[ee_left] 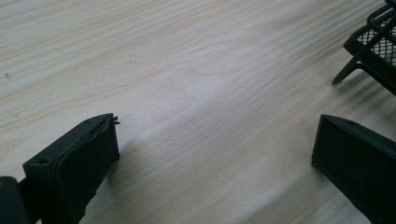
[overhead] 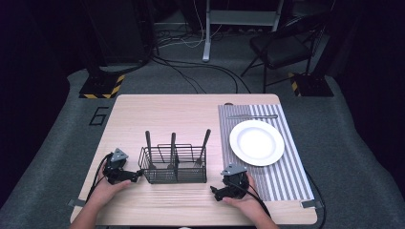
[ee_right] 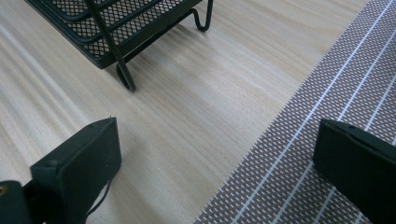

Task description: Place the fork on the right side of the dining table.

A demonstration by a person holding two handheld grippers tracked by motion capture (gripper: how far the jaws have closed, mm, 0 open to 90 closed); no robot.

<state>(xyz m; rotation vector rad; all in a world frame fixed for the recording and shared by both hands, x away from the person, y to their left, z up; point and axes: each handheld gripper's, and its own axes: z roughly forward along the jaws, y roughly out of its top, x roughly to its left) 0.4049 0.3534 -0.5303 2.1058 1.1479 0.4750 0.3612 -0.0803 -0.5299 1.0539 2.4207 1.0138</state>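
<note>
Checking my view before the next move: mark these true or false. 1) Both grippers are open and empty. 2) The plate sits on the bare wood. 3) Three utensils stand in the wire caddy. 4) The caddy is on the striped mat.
1) True: the left gripper and the right gripper both have their jaws apart with nothing between.
2) False: the plate lies on the striped mat.
3) True: three handles rise from the wire caddy.
4) False: it stands on the wooden table, left of the mat.
</note>
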